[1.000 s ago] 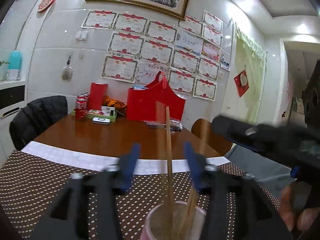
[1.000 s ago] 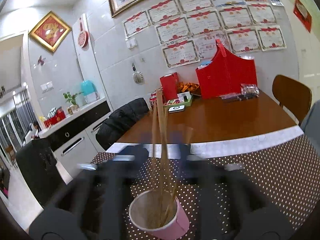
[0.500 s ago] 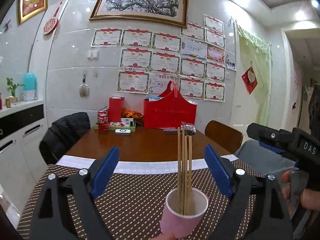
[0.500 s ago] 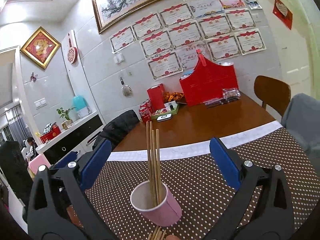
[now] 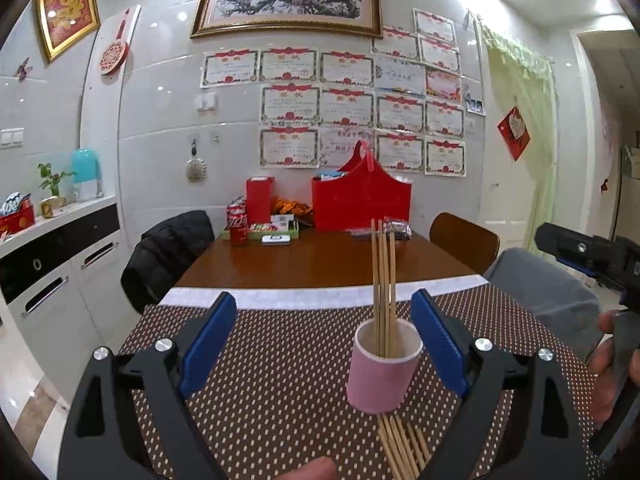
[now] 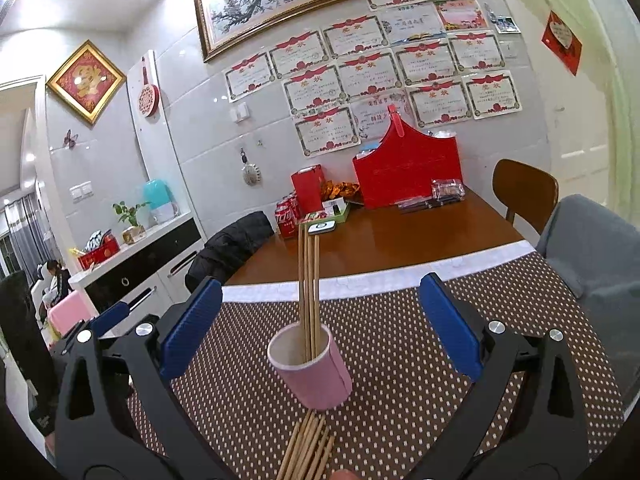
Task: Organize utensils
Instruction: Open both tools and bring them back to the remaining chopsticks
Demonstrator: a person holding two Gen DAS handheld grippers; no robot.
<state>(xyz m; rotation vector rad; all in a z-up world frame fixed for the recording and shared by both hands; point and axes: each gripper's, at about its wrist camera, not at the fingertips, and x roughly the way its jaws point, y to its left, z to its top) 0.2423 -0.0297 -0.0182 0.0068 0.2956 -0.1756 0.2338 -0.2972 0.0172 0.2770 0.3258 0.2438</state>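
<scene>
A pink cup point(image 5: 383, 368) point(image 6: 311, 368) stands upright on the dotted brown mat point(image 5: 280, 360) point(image 6: 400, 344). Three wooden chopsticks point(image 5: 383, 284) point(image 6: 309, 284) stand upright in it. Several more chopsticks point(image 5: 402, 444) point(image 6: 308, 450) lie flat in a bundle on the mat just in front of the cup. My left gripper point(image 5: 324, 344) is open, its blue pads wide apart, the cup near its right pad and untouched. My right gripper point(image 6: 320, 328) is open too, with the cup between its pads and clear of both. The right gripper's body shows at the left wrist view's right edge, held by a hand point(image 5: 612, 372).
Beyond the mat lies a brown table point(image 5: 320, 260) with a red bag point(image 5: 360, 204), red box point(image 5: 259, 200), soda cans point(image 5: 238, 224) and a tray of small items at the wall. A black-jacketed chair point(image 5: 168, 248) stands left, a wooden chair point(image 5: 464, 240) right.
Both grippers have pulled back from the cup and opened wide. The chopsticks that were between the fingers now stand free in the cup, and the bundle on the mat has come into view.
</scene>
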